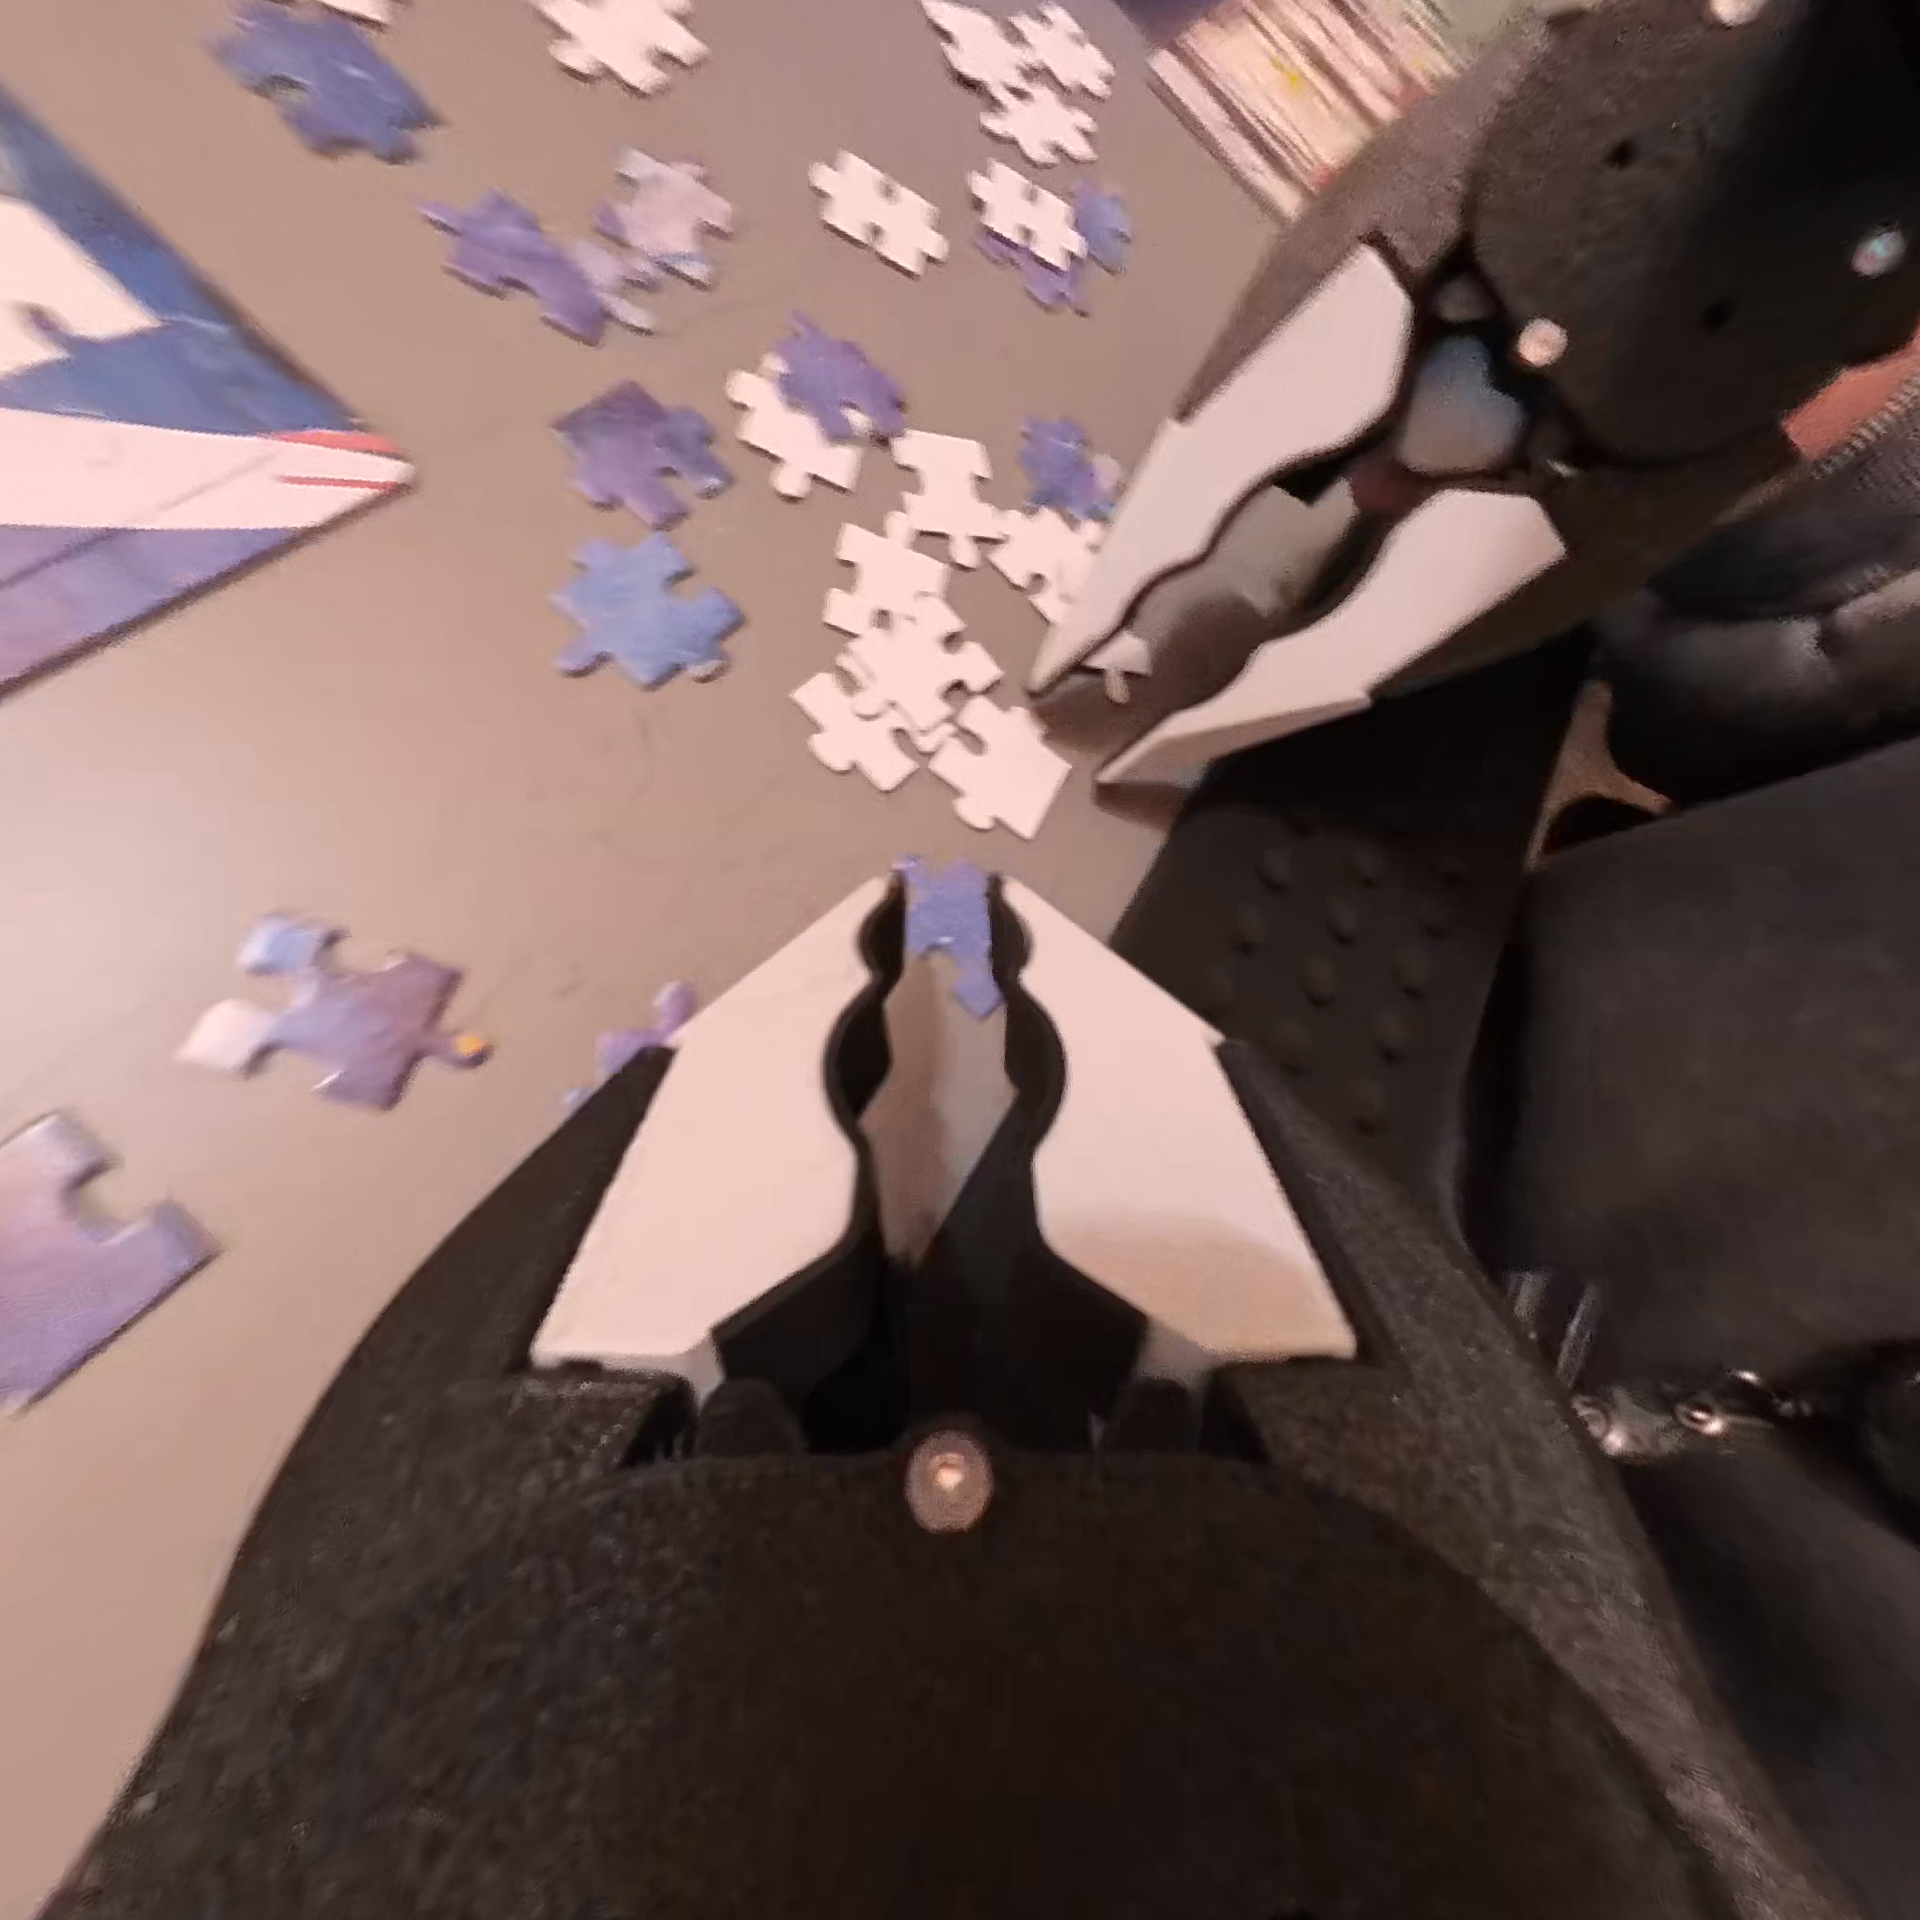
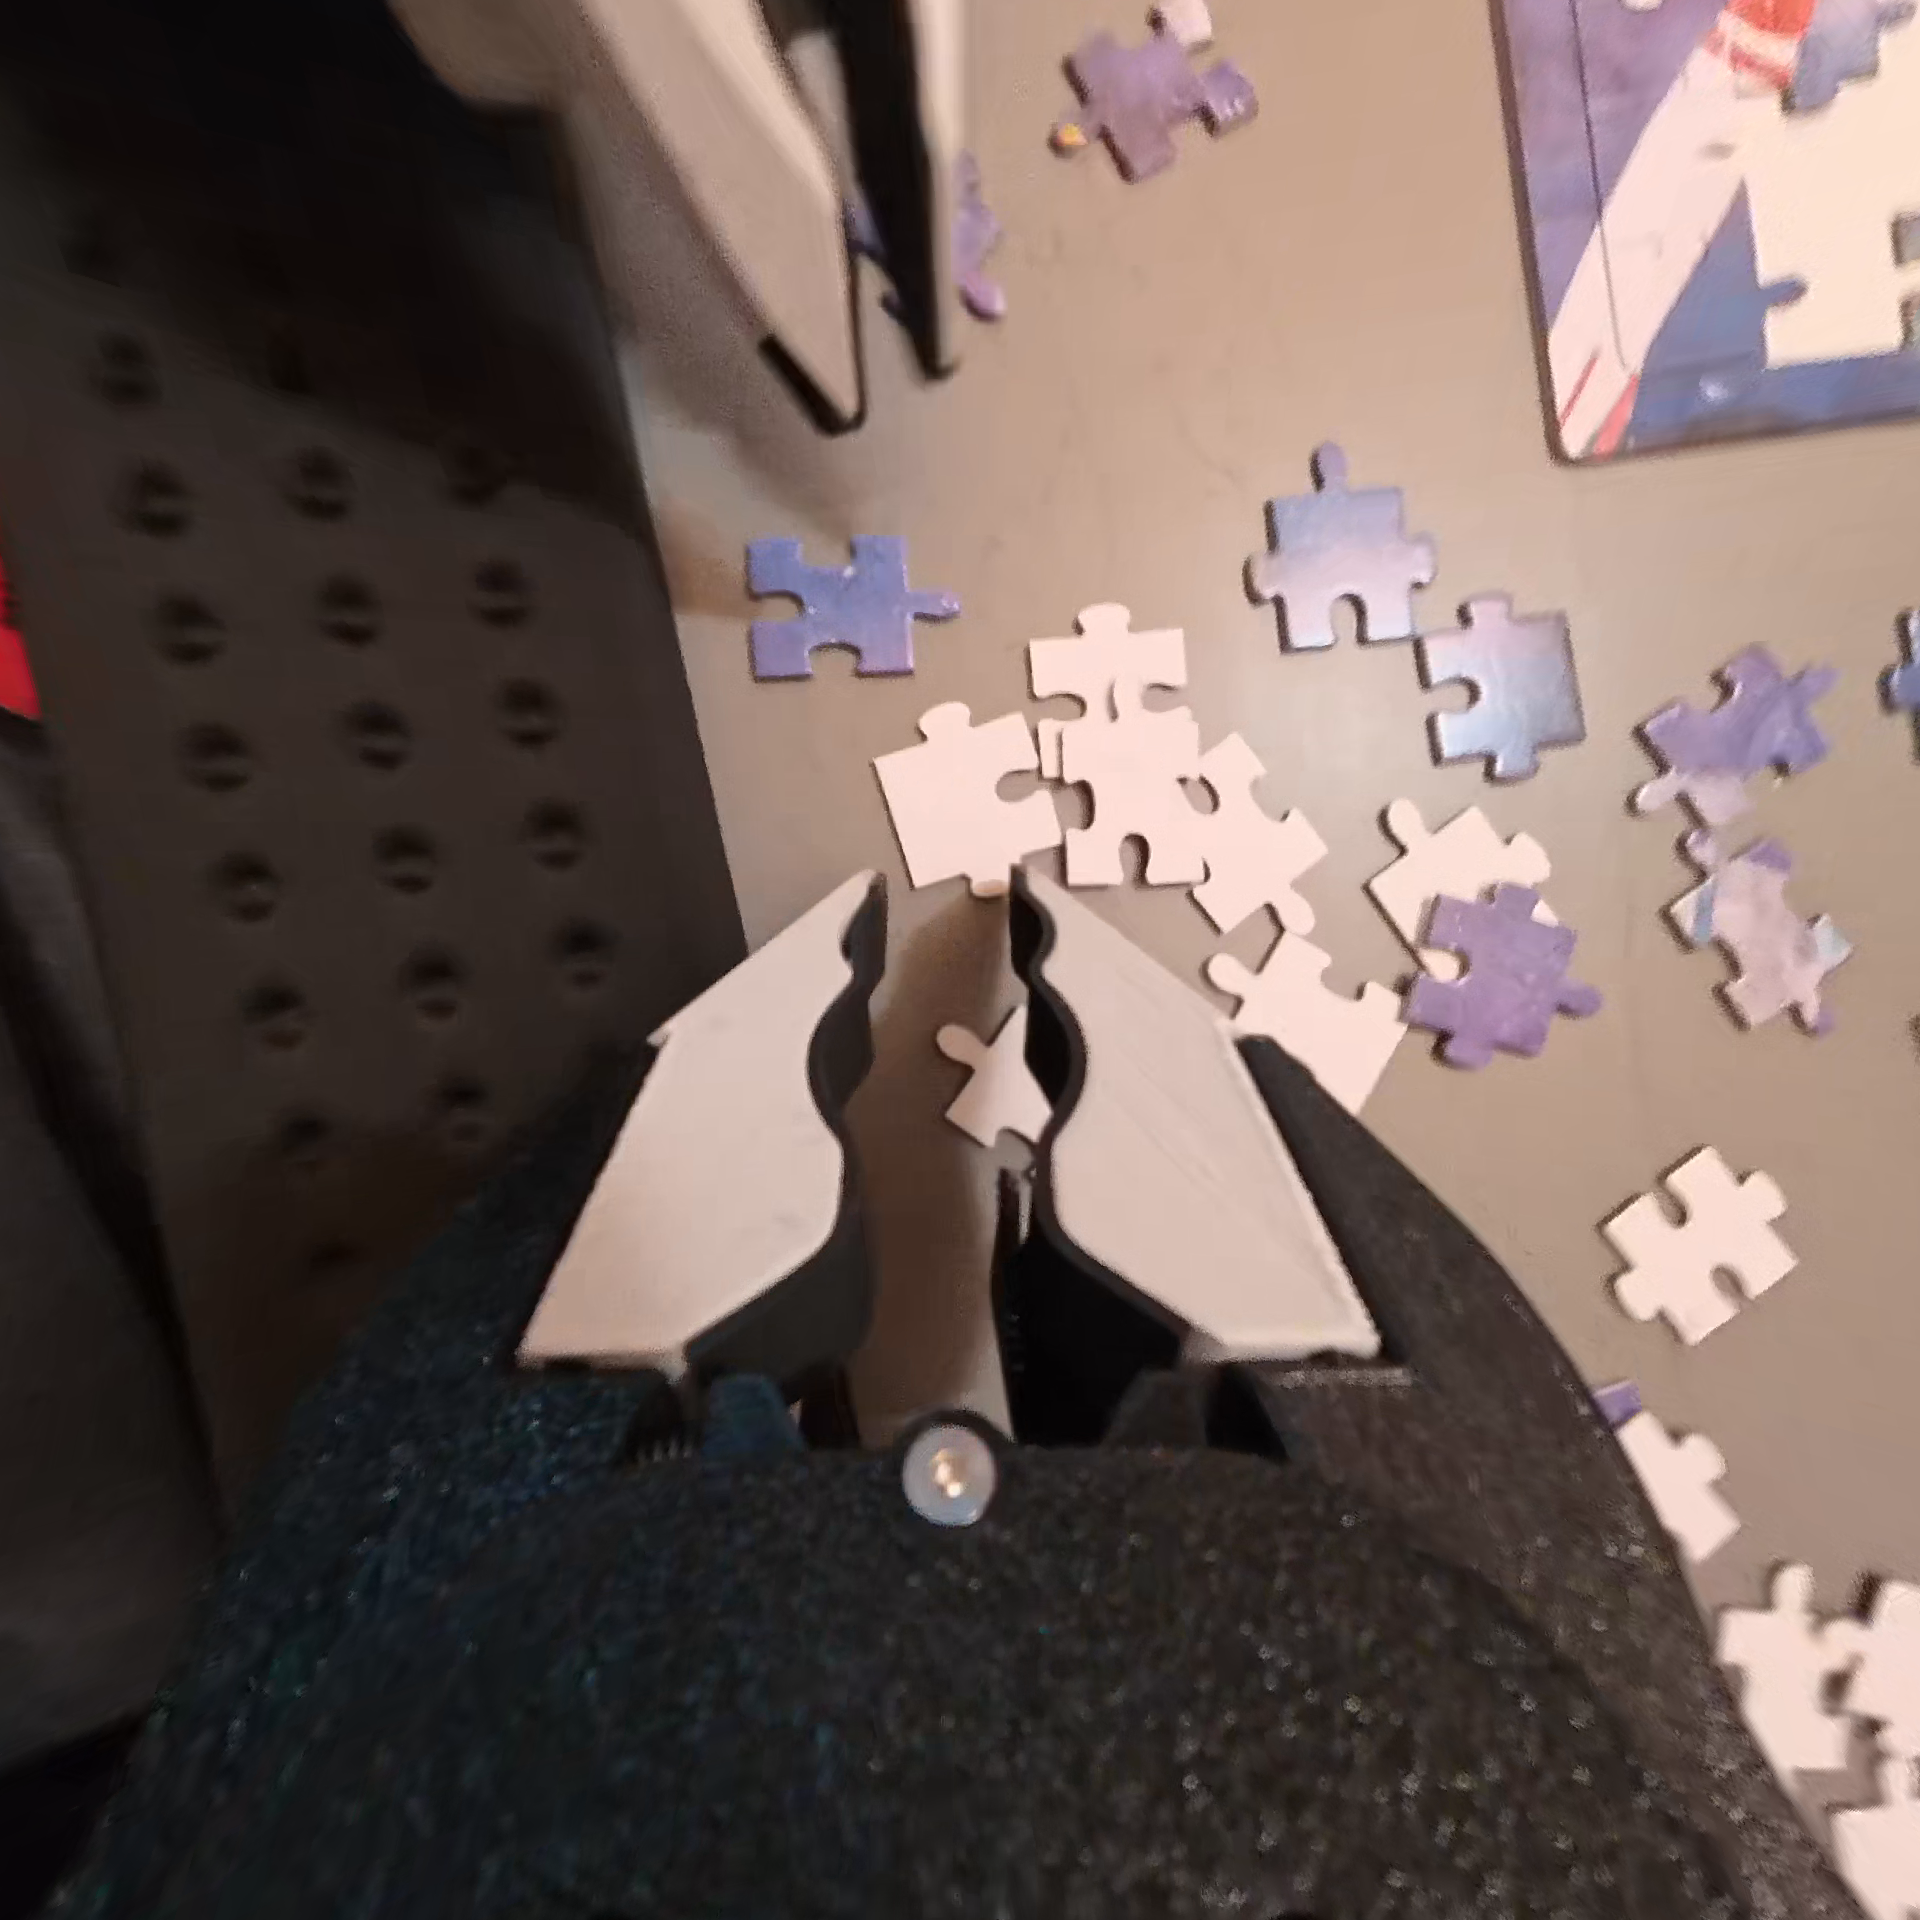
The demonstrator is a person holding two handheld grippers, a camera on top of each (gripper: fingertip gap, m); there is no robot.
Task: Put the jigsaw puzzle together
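Loose blue and white puzzle pieces [image 2: 1101, 790] scattered, partly assembled puzzle [image 2: 1714, 229] nearby

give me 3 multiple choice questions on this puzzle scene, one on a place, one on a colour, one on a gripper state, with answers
1. Where is the assembled puzzle section in the right wrist view?
A. top right
B. bottom left
C. centre

2. What colour is the piece in the left gripper?
A. white
B. blue-purple
C. red

3. How is the right gripper?
A. shut on a white piece
B. open, holding nothing
C. not in view

Answers: 1 A, it fills that corner. 2 B, it shows blue-purple between the fingertips. 3 B, the fingertips stand apart over the table.
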